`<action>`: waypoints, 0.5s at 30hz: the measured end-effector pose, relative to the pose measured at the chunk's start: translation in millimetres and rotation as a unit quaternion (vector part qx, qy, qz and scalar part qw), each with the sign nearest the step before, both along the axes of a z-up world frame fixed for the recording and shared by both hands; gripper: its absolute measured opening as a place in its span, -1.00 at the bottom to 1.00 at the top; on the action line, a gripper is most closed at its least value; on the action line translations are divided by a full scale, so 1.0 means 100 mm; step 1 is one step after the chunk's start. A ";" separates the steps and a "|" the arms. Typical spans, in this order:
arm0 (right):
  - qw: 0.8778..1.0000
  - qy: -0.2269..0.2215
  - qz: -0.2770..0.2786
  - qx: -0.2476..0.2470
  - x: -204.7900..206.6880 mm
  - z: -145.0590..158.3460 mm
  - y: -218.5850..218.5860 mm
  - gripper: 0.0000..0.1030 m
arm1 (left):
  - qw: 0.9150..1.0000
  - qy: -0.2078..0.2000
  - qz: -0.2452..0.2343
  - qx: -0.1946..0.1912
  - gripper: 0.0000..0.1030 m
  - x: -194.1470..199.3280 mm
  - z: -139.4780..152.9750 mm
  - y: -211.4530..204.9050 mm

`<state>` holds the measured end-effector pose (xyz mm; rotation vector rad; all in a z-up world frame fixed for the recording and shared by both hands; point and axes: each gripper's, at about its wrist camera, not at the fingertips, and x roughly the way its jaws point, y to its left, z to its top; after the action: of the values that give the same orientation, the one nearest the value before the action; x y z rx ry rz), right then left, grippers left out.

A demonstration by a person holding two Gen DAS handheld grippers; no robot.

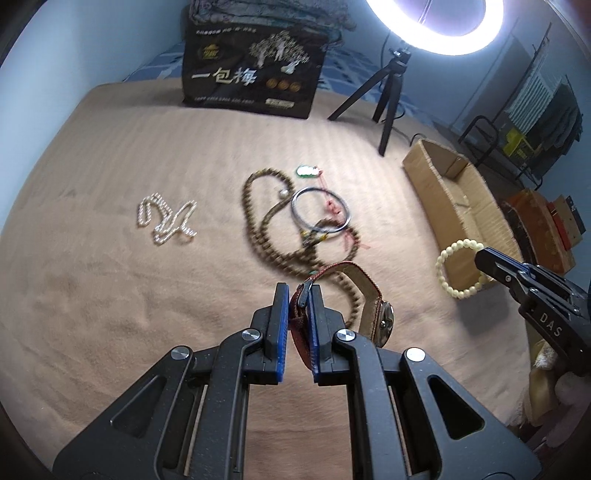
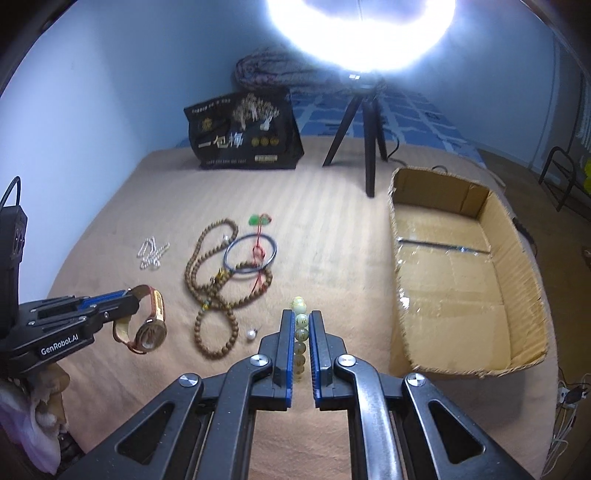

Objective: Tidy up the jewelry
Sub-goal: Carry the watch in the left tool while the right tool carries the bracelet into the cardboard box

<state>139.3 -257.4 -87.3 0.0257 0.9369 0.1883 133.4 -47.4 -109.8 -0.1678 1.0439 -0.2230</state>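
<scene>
Blown-out ring light (image 2: pixel 360 33) glare, fisheye-bent dark corners, slight blur

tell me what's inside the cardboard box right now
The cardboard box shows only its taped bottom and a thin dark strip across it, no jewelry. Its near inner corner is hidden by the front wall.

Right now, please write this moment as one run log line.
left gripper: shut on wristwatch strap | right gripper: shut on pale bead bracelet | both lifted off blanket | cardboard box: no jewelry visible inside

Ring light (image 1: pixel 436 26) on tripod (image 1: pixel 384 96); black bag (image 1: pixel 255 70)
</scene>
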 end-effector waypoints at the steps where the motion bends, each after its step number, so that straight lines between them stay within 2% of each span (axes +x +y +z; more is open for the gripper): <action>1: 1.000 -0.004 -0.004 0.002 0.01 0.03 -0.03 -0.91 | 1.000 -0.003 -0.002 -0.002 -0.85 0.02 0.03 -0.04; 15: 0.996 -0.045 -0.074 0.020 0.13 0.38 -0.66 -0.91 | 0.999 -0.037 -0.025 -0.027 -0.85 0.39 0.32 -0.59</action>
<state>152.6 -323.2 -49.0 0.1229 0.8380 0.0694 172.9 -106.1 -78.1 -0.1817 0.9700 -0.3004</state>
